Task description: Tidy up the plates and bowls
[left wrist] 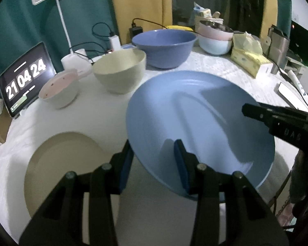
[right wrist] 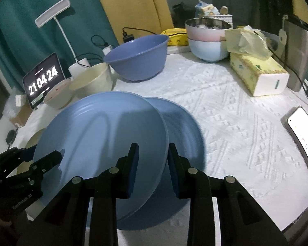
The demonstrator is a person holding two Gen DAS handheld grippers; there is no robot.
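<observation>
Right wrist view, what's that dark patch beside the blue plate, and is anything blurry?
Right wrist view: the patch is the lifted blue plate's shadow on the white tablecloth, whose weave is crisp. Left wrist view: softer, the beige plate's edge smeared.

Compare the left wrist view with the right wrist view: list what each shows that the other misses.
Only the left wrist view shows the round beige plate as a whole, lying flat on the white tablecloth.

Only the right wrist view shows a second light blue plate lying under the lifted one.

Both show the lifted light blue plate gripped at opposite rims by the left gripper and right gripper, plus the dark blue bowl and cream bowl.
</observation>
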